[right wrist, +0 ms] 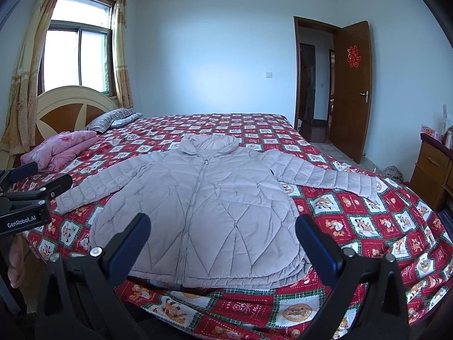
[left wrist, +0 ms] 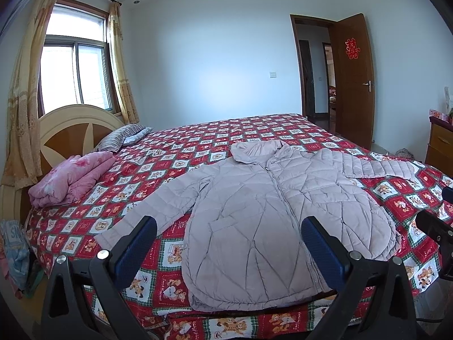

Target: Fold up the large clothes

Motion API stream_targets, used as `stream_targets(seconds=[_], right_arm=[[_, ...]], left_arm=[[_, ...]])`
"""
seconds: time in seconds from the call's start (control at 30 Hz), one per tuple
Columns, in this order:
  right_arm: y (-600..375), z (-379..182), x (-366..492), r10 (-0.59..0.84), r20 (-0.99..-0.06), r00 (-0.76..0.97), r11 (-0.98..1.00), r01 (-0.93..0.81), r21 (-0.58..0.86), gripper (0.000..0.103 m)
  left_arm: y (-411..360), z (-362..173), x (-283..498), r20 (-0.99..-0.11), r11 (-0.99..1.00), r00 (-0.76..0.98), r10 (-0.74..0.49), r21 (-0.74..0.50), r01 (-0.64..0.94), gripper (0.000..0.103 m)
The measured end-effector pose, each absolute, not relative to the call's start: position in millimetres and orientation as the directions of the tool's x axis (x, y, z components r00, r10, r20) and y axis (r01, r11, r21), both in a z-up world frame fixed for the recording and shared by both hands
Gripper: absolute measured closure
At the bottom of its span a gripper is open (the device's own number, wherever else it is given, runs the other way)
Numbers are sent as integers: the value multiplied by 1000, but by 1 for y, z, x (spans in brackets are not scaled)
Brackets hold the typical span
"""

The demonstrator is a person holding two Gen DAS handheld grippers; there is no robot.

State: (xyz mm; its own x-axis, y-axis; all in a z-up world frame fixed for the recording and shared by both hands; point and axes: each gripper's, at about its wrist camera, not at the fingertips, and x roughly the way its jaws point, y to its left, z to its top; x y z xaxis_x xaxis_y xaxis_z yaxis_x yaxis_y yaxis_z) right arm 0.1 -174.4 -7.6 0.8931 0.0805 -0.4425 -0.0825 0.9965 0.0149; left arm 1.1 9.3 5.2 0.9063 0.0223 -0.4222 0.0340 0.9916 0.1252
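The bed (right wrist: pixel 368 226), under a red patchwork quilt, fills the space ahead of both tools. On it, directly ahead of the left hand-held gripper (left wrist: pixel 229 243) and the right hand-held gripper (right wrist: pixel 222 240), lies the padded jacket (right wrist: pixel 215 204): flat, front up, zipped, collar at the far end, hem at the near bed edge. Both sleeves are spread outward, one to each side. No fold is visible, so the task appears not yet begun; sleeves and body all remain to be folded. A folded pink blanket (left wrist: pixel 70 178) and a striped pillow (left wrist: pixel 121 138) sit far to the left by the headboard. Each hand-held gripper stands wide, holding nothing, short of the hem.
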Motion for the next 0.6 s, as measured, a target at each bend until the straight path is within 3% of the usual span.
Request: stream_targets(seconds=[0.6], right_arm=[[-173,-10,1,90,-450,888,996,-90,20,0]], left_arm=[[18,5,7,-427,994,903,43,113,6,1]])
